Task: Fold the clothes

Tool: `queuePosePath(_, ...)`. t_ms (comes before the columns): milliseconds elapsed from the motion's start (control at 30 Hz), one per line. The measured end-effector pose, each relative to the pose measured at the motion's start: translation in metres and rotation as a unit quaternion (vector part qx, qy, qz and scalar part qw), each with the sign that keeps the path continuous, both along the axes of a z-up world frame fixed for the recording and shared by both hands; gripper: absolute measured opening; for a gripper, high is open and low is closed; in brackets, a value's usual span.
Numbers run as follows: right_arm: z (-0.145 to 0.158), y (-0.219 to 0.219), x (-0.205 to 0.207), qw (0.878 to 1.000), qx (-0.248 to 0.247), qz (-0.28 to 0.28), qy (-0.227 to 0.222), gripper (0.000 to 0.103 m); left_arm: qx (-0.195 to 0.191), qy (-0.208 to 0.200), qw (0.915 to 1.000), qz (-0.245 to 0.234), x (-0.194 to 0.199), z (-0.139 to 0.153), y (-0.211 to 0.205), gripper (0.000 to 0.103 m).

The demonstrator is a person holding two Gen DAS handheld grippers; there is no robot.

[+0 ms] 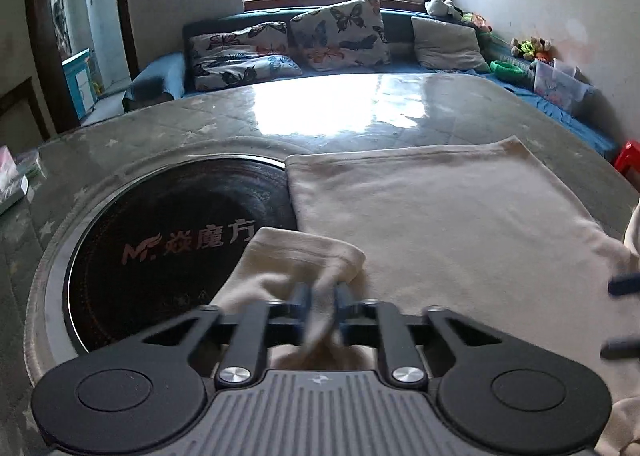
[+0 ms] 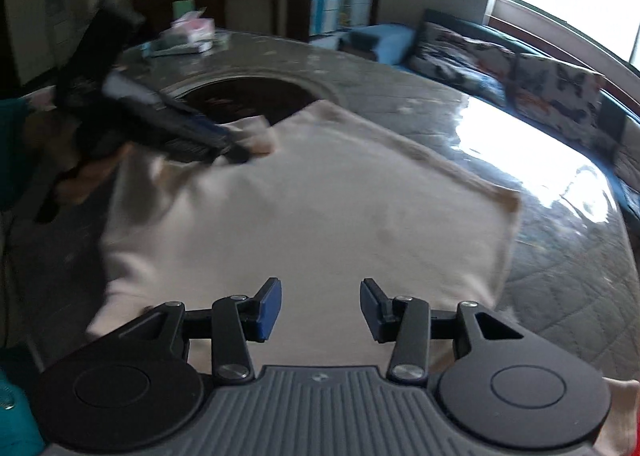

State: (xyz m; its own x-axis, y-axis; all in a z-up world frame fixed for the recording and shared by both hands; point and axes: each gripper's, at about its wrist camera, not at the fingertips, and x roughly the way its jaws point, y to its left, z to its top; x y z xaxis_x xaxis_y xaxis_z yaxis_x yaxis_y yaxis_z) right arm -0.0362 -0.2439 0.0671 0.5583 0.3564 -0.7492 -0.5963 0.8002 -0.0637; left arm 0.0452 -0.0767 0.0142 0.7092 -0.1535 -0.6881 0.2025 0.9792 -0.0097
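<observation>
A cream garment [image 1: 440,223] lies spread flat on the round table, also seen in the right wrist view [image 2: 320,207]. My left gripper [image 1: 323,298] is shut on a cream sleeve [image 1: 296,260] and holds it folded over the garment's left edge; the same gripper shows in the right wrist view [image 2: 236,141], blurred. My right gripper [image 2: 320,308] is open and empty, just above the garment's near edge. Its fingertips [image 1: 624,284] show at the right edge of the left wrist view.
The table [image 1: 200,143] has a shiny quilted cover and a black round hotplate [image 1: 168,248] at its centre, partly under the garment. A tissue pack [image 2: 192,31] lies at the far side. A sofa with butterfly cushions [image 1: 336,35] stands behind, under a window.
</observation>
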Motion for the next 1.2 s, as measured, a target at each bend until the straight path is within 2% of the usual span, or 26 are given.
queuePosePath(33, 0.000, 0.005, -0.003, 1.000, -0.001, 0.010, -0.001, 0.044, -0.009, -0.004, 0.9999, 0.008, -0.002, 0.004, 0.007, 0.005)
queuePosePath(167, 0.004, 0.025, -0.017, 0.998, -0.001, 0.058, -0.007, 0.044, -0.045, -0.033, 0.9965, 0.062, -0.013, 0.026, 0.046, 0.004)
queuePosePath(333, 0.004, 0.058, -0.034, 0.992, 0.001, 0.127, -0.014, 0.046, -0.077, -0.071, 0.9845, 0.141, -0.038, 0.048, 0.104, 0.002)
queuePosePath(433, -0.001, 0.081, -0.044, 0.985, -0.011, 0.168, -0.026, 0.046, -0.094, -0.076, 0.9770, 0.176, -0.052, 0.050, 0.134, 0.002)
queuePosePath(500, -0.005, 0.095, -0.050, 0.982, -0.017, 0.187, -0.032, 0.046, -0.096, -0.064, 0.9753, 0.188, -0.058, 0.047, 0.146, 0.002)
queuePosePath(600, -0.014, 0.112, -0.053, 0.979, -0.026, 0.200, -0.035, 0.045, -0.090, -0.044, 0.9801, 0.171, -0.060, 0.043, 0.141, 0.003)
queuePosePath(800, -0.023, 0.126, -0.053, 0.977, -0.032, 0.208, -0.033, 0.043, -0.073, -0.037, 0.9941, 0.071, -0.041, 0.045, 0.085, 0.008)
queuePosePath(867, -0.023, 0.125, -0.051, 0.978, -0.030, 0.204, -0.028, 0.043, -0.070, -0.028, 0.9962, 0.044, -0.028, 0.041, 0.066, 0.012)
queuePosePath(933, -0.023, 0.125, -0.050, 0.979, -0.026, 0.201, -0.023, 0.042, -0.060, -0.017, 0.9978, 0.023, -0.013, 0.034, 0.048, 0.020)
queuePosePath(967, -0.023, 0.124, -0.049, 0.979, -0.024, 0.201, -0.021, 0.042, -0.054, -0.011, 0.9983, 0.016, -0.007, 0.030, 0.040, 0.023)
queuePosePath(1000, -0.023, 0.124, -0.049, 0.979, -0.022, 0.200, -0.020, 0.037, -0.047, -0.007, 0.9988, 0.012, -0.002, 0.026, 0.033, 0.033)
queuePosePath(1033, -0.023, 0.123, -0.048, 0.980, -0.020, 0.199, -0.018, 0.036, -0.041, -0.002, 0.9991, 0.010, 0.003, 0.022, 0.028, 0.038)
queuePosePath(1200, -0.023, 0.120, -0.046, 0.981, -0.012, 0.194, -0.014, 0.034, -0.026, 0.019, 0.9992, 0.025, 0.027, 0.004, 0.020, 0.038)
